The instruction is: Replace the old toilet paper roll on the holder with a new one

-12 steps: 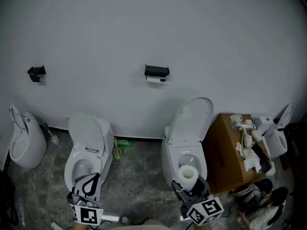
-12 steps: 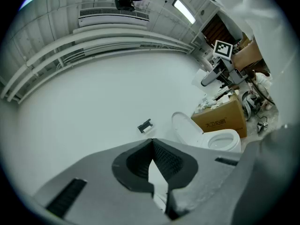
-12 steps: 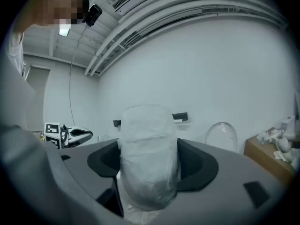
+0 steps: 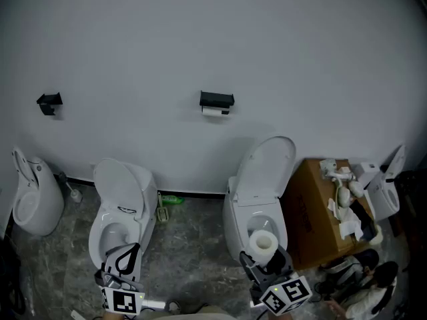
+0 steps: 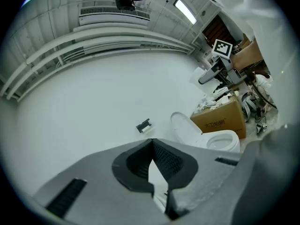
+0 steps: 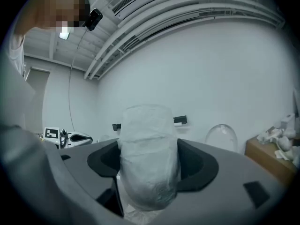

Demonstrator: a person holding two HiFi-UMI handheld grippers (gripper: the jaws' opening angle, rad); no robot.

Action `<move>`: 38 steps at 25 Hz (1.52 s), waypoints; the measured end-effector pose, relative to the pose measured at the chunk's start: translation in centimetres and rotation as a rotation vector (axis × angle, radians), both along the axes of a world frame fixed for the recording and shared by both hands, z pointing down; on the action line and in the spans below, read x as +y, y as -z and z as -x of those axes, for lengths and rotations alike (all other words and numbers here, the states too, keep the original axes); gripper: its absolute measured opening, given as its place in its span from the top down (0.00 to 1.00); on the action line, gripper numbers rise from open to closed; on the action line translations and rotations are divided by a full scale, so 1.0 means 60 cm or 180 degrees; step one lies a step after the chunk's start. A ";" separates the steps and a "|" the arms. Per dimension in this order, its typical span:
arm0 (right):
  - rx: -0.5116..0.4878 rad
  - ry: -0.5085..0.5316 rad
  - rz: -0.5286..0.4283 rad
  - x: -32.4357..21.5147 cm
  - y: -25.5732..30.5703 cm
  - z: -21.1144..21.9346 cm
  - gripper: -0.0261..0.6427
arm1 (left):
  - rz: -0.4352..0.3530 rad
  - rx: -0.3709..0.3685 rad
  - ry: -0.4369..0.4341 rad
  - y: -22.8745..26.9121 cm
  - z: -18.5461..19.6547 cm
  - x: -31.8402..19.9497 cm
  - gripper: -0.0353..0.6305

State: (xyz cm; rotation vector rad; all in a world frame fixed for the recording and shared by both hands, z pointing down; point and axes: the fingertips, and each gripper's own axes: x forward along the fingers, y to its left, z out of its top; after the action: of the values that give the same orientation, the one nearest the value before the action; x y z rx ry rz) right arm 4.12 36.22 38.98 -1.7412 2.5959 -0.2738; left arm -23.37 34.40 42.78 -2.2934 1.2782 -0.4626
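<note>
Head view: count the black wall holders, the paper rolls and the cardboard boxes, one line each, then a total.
Wall holders: 2
Paper rolls: 2, one under the middle holder, one in the right claw at
Cardboard boxes: 1
Total: 5

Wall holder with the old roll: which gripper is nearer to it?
Right. The right gripper, holding the new roll, sits below the holder, slightly right; the left gripper, shut empty, is farther off to the lower left.
</note>
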 end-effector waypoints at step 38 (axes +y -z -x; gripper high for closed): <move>-0.0219 0.0116 0.0089 -0.033 -0.050 -0.144 0.47 | 0.0072 -0.0344 0.0181 -0.021 -0.135 -0.054 0.43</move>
State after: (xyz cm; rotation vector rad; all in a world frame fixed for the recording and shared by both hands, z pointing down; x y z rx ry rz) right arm 12.77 34.23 41.98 -1.6629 2.5901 -0.3654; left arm -15.27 31.14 44.02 -2.2229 1.2936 -0.6149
